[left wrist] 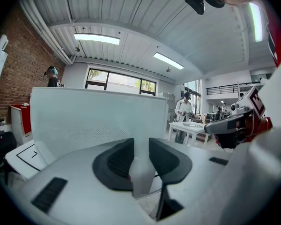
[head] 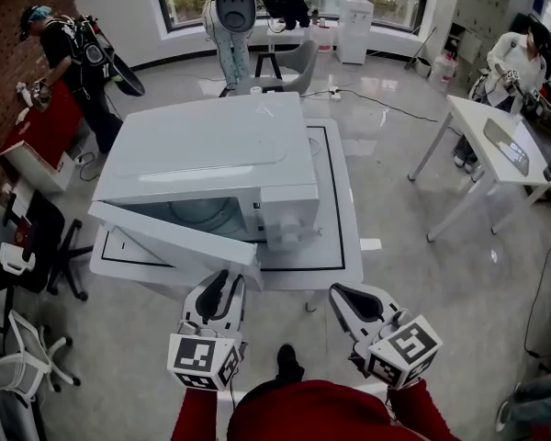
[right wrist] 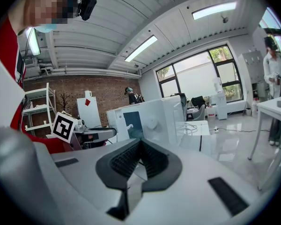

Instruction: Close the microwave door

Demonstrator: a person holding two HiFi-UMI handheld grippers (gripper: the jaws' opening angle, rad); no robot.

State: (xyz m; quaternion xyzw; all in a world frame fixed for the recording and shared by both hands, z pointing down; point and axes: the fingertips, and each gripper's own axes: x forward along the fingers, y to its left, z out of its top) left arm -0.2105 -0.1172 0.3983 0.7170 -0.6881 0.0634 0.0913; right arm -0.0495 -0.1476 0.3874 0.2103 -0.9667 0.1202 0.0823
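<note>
Left hand-held gripper (head: 224, 281), half spread and empty, is being held just beside the microwave door (head: 174, 235), not yet closed; right hand-held gripper (head: 342, 294), pressed together, nearby.

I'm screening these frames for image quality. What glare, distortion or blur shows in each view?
Head view: wide-angle bending at the edges, window glare on the glossy floor, soft sheen on the microwave top. Left gripper view: fisheye circle with black corners, ceiling lights blown out. Right gripper view: same fisheye circle, bright strip light, mosaic patch at top left.
</note>
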